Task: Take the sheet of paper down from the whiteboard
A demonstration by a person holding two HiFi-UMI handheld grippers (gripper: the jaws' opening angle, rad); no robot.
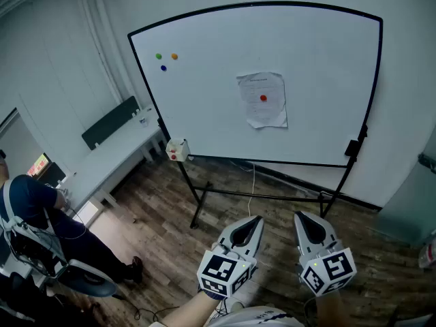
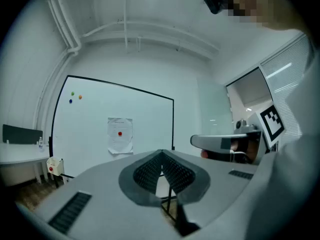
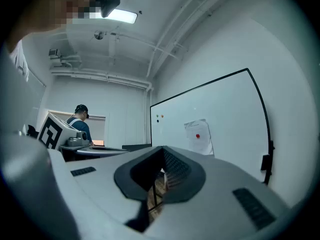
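Note:
A white sheet of paper point(image 1: 261, 99) hangs near the middle of the whiteboard point(image 1: 204, 80), pinned by a red magnet point(image 1: 263, 98). The same sheet point(image 2: 120, 135) shows far ahead in the left gripper view, and the sheet point(image 3: 198, 136) also shows in the right gripper view. My left gripper point(image 1: 256, 221) and right gripper point(image 1: 302, 219) sit low in the head view, side by side, well short of the board. Both are shut with nothing between their jaws.
Green, orange and blue magnets point(image 1: 165, 60) sit at the board's upper left. A small white box point(image 1: 177, 150) hangs at its lower left corner. The board's stand legs point(image 1: 204, 199) rest on wood flooring. A person point(image 1: 41, 216) is at the left beside a white bench point(image 1: 112, 155).

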